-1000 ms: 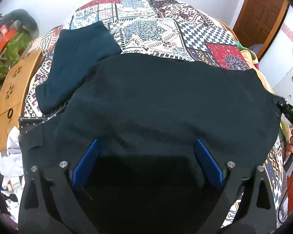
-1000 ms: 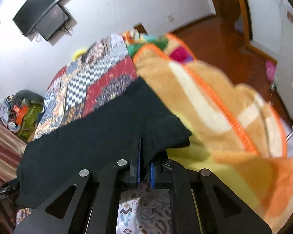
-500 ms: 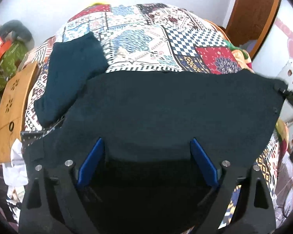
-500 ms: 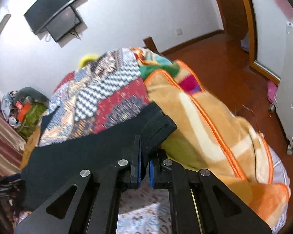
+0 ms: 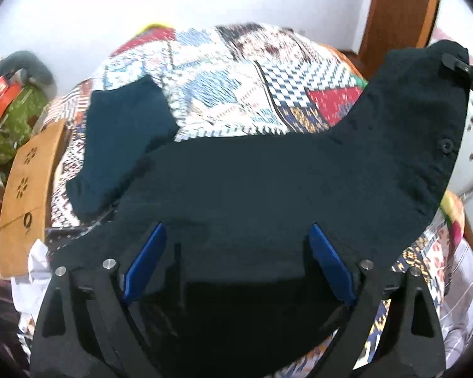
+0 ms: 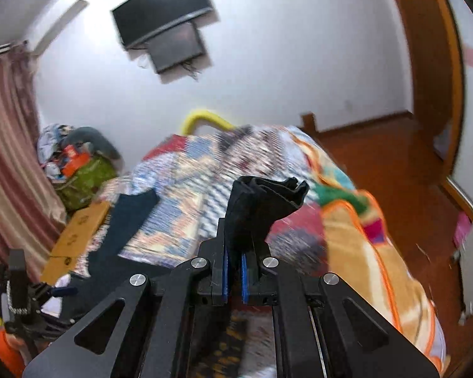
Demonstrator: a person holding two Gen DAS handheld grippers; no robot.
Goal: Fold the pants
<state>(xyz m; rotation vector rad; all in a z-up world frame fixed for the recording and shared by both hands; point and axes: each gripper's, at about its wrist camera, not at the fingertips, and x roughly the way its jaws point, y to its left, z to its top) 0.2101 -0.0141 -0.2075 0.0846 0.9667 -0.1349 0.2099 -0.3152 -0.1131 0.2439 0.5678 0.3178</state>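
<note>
Black cloth fills most of the left wrist view: these are the pants (image 5: 268, 189), spread over a bed with a patchwork cover (image 5: 236, 78). One corner of the pants is lifted high at the right side of that view, where the tip of the right gripper (image 5: 457, 63) holds it up above the cover, and a small round button (image 5: 446, 145) shows on the raised part. The left gripper (image 5: 236, 264) is low over the near part of the pants. Its two blue pads (image 5: 145, 264) stand wide apart and the dark cloth lies between them; they do not press on it, and the jaws have closed a little during the last moment. In the right wrist view the right gripper (image 6: 233, 271) has its jaws together and clamped on a bunched fold of the pants (image 6: 261, 201), which stands up crumpled from between the fingers. A second dark piece of clothing (image 5: 123, 145), more blue-green, lies on the cover to the left, touching the edge of the pants. Beside the bed at the left there is a brown cardboard box (image 5: 25, 195), and behind it a green bag (image 5: 15, 116). An orange and yellow blanket (image 6: 378, 252) lies on the right part of the bed. On the white wall hangs a dark screen (image 6: 164, 15).
</note>
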